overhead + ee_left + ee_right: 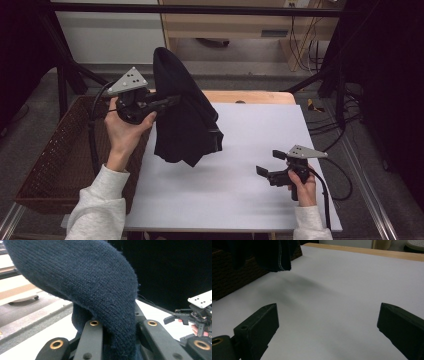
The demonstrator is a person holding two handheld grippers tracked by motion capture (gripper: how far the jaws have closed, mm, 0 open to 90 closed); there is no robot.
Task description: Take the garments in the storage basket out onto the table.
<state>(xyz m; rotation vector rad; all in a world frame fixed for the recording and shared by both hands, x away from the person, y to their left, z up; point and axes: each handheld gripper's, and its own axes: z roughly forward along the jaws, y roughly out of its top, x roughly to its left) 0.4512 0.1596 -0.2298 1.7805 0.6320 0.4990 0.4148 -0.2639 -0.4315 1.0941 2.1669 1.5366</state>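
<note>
The dark knitted garment [182, 112] hangs in soft folds above the white table [235, 200], near its left edge and clear of the surface, its ribbed wool bunched between the closed jaws of the left gripper [167, 101]. Left of it stands a brown woven basket [55, 155]. At the right, the right gripper [267, 167] hovers low, its blunt black jaws wide apart with nothing between them
</note>
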